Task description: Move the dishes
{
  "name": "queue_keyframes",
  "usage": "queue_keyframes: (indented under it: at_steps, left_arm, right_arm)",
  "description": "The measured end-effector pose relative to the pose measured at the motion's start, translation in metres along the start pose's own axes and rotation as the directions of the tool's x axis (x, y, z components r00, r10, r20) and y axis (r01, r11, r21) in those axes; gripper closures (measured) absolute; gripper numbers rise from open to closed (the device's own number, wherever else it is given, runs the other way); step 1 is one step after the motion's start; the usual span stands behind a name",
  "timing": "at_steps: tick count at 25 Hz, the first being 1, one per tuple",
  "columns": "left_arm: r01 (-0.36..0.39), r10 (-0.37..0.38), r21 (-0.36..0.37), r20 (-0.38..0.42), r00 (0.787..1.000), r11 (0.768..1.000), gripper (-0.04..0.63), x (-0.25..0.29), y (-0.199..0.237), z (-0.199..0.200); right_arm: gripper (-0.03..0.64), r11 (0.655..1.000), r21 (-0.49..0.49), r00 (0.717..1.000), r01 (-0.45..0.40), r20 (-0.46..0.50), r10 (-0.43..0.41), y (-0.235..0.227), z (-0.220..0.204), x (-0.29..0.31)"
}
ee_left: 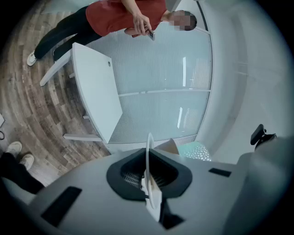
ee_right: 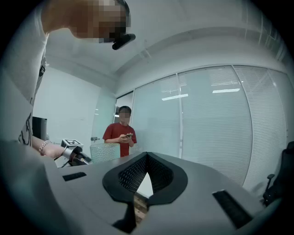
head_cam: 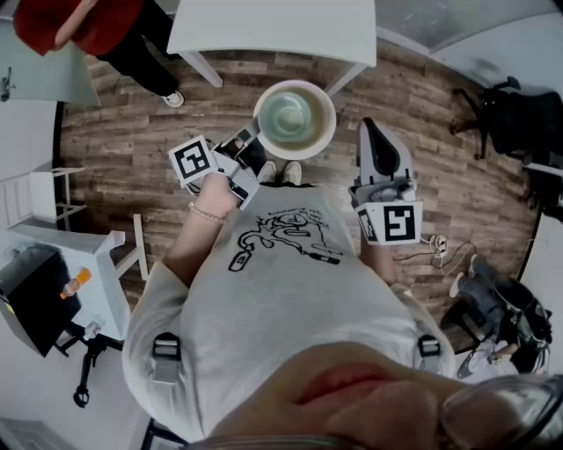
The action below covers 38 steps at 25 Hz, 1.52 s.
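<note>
A pale green glass bowl [head_cam: 295, 119] with a white rim hangs above the wooden floor in front of me. My left gripper [head_cam: 249, 139] is shut on its near-left rim. In the left gripper view the rim [ee_left: 149, 156] runs edge-on between the jaws of that gripper [ee_left: 148, 176], and the dimpled glass wall [ee_left: 198, 150] shows beyond. My right gripper [head_cam: 371, 130] is held level to the right of the bowl, apart from it, shut with nothing in it. The right gripper view shows its closed jaws [ee_right: 140, 183] and, off to the left, the bowl [ee_right: 104, 151].
A white table [head_cam: 273, 26] stands just beyond the bowl, with a glass wall behind it [ee_left: 161, 82]. A person in a red top [head_cam: 97, 26] stands at the far left. A black chair [head_cam: 515, 114] is at the right, white shelving [head_cam: 53, 255] at the left.
</note>
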<state>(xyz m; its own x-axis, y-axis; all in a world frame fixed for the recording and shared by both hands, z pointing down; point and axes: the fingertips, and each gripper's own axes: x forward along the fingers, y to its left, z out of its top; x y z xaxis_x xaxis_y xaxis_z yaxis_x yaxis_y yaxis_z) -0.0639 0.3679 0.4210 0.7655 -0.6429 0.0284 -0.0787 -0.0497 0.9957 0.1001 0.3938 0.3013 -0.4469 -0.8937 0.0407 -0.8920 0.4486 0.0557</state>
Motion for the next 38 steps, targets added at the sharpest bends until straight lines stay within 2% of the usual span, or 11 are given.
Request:
queue_keyframes:
  at_steps: [10, 18, 31, 38]
  left_arm:
    - [-0.013, 0.013, 0.018, 0.005, 1.0, 1.0, 0.584, 0.009, -0.003, 0.004]
    - [-0.025, 0.025, 0.012, 0.027, 0.999, 1.0, 0.584, 0.034, 0.001, 0.006]
    - [-0.04, 0.04, 0.004, 0.063, 0.997, 0.999, 0.584, 0.083, 0.01, 0.011]
    - [-0.041, 0.04, 0.009, 0.06, 0.997, 0.999, 0.584, 0.104, 0.013, 0.033]
  right_arm:
    - [0.583, 1.0, -0.017, 1.0, -0.026, 0.005, 0.026, -0.006, 0.003, 0.008]
    - [0.581, 0.999, 0.017, 0.999, -0.036, 0.016, 0.035, -0.035, 0.002, 0.016]
    - [0.58, 0.998, 0.012, 0.997, -0.069, 0.022, 0.068, -0.082, -0.003, 0.035]
    - [0.58, 0.997, 0.014, 0.997, -0.076, 0.023, 0.075, -0.096, -0.007, 0.063]
